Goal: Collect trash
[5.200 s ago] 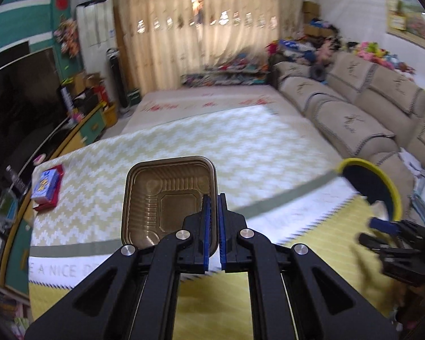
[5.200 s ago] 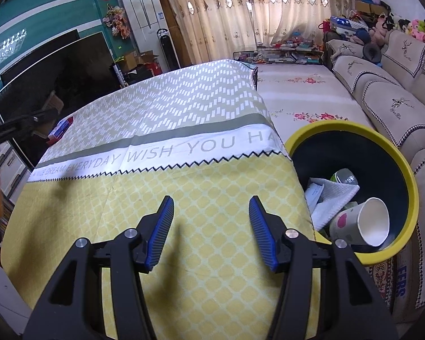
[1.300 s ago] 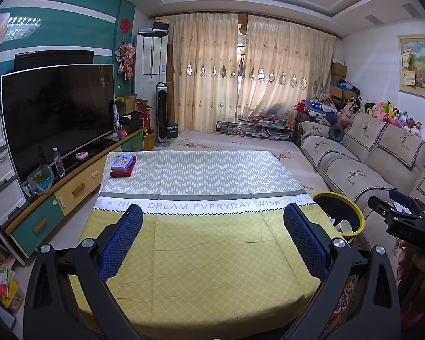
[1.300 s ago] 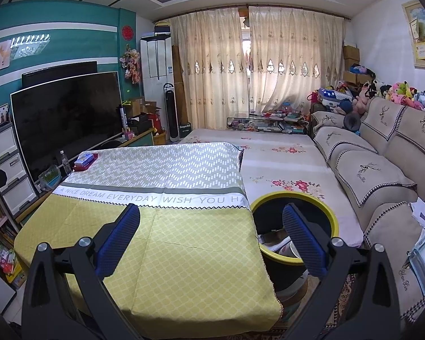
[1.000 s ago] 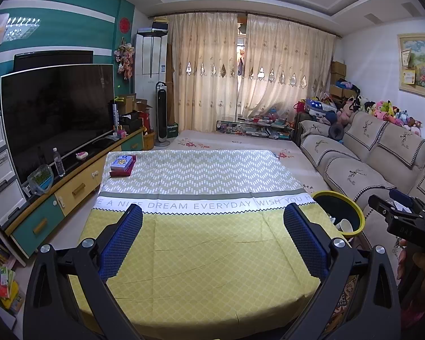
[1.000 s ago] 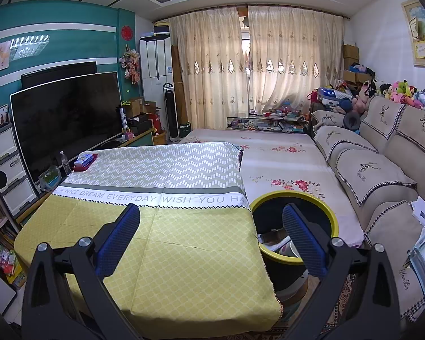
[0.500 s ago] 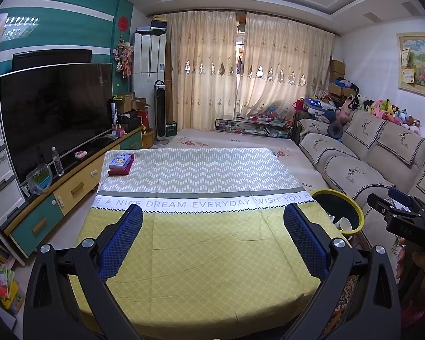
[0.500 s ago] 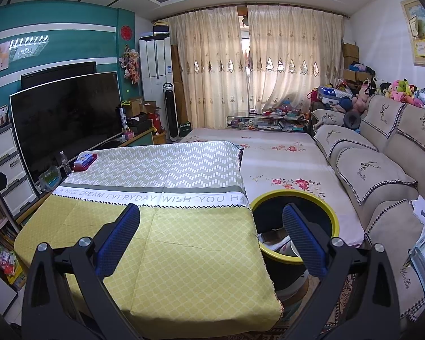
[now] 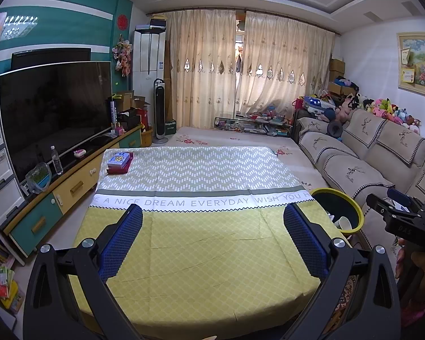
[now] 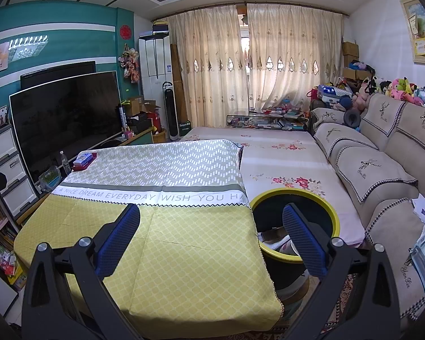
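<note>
The yellow-rimmed black trash bin (image 10: pixel 294 195) stands on the floor at the table's right side, with paper cups and wrappers inside; it also shows in the left wrist view (image 9: pixel 337 198). My left gripper (image 9: pixel 212 232) is wide open and empty, held back from the near edge of the cloth-covered table (image 9: pixel 201 243). My right gripper (image 10: pixel 211 231) is wide open and empty, over the table's near right corner and the bin. The right gripper's body shows at the right edge of the left wrist view (image 9: pixel 399 215).
A blue box on a red tray (image 9: pixel 119 162) sits at the table's far left corner. A TV (image 9: pixel 53 113) on a low cabinet runs along the left. A beige sofa (image 9: pixel 362 153) with plush toys lines the right wall. A floral rug (image 10: pixel 280 153) lies beyond the bin.
About five seconds ago my left gripper was shut on a brown plastic tray; now it is open and empty. Both grippers have pulled back from the table. Over the last second almost nothing moves.
</note>
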The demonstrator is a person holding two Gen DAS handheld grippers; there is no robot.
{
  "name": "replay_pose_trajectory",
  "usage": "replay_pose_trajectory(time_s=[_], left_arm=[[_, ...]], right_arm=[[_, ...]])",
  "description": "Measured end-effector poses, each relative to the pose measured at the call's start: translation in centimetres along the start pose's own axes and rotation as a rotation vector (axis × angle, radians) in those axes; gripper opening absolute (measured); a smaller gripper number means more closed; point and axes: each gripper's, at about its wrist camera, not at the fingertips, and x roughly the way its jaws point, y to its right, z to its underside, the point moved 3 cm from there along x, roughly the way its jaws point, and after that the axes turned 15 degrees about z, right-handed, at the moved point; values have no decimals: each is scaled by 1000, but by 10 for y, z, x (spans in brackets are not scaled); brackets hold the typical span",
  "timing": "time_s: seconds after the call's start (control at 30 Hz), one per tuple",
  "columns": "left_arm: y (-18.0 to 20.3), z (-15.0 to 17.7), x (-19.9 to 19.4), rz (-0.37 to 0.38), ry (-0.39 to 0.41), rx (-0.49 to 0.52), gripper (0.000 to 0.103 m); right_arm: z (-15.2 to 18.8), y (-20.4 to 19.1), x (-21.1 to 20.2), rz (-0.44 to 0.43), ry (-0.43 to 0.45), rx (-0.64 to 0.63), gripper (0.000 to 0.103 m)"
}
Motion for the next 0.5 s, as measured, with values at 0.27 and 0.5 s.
replay_pose_trajectory(time_s=[0.27, 0.5], left_arm=[[-1, 1, 0, -2, -2, 2, 98], [-2, 2, 1, 21, -11, -13, 98]], right_arm=[[0, 0, 1, 0, -2, 0, 96], [2, -1, 2, 0, -3, 0, 96]])
